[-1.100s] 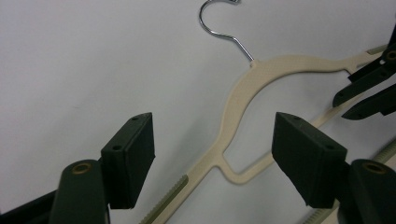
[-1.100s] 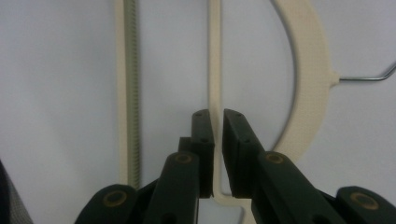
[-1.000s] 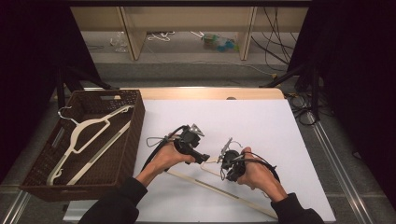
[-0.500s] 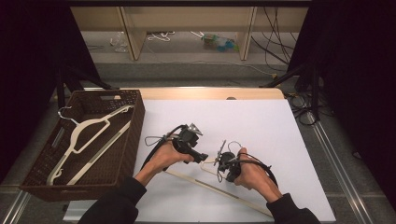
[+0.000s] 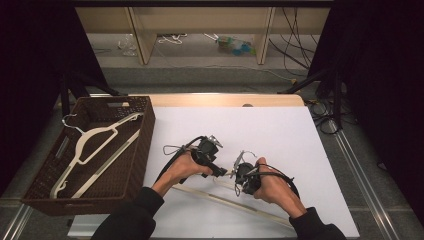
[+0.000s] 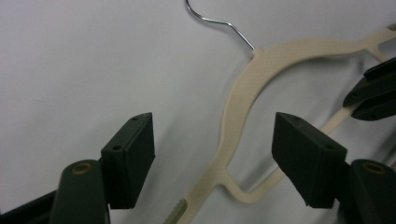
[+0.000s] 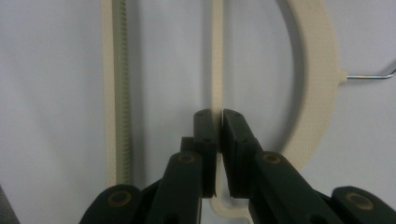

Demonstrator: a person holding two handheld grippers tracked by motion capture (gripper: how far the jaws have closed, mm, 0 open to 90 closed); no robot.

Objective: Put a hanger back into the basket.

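A white tabletop [image 5: 280,135] is seen from the high view, with a brown basket [image 5: 135,165] overhanging its left edge; a hanger of the same cream kind lies inside the basket. A second hanger [image 6: 243,93] lies flat near the front edge of the tabletop, between the two hands, its long bar running toward the front right corner and its wire hook [image 6: 219,21] pointing away from the person.

The right claw [image 7: 218,114] is closed on the hanger's thin inner strut, the pads pinching it from both sides; the ribbed trouser bar lies to the left in the right gripper view and the curved shoulder to the right. The left claw [image 6: 212,140] is held wide open above the hanger's shoulder curve, with nothing between its pads yet and the plastic lying below the gap.

The step in hand is judged to be a second grip, so that the hanger can be lifted level and carried to the basket. It would be done well if the left claw were lowered straight until the shoulder sits between the pads, then closed squarely across the flat of the plastic, not on its edge. The right grip should be kept firm meanwhile, since the thin strut could twist or slip. The lift is best made with both hands together, the hook kept clear of the cables.
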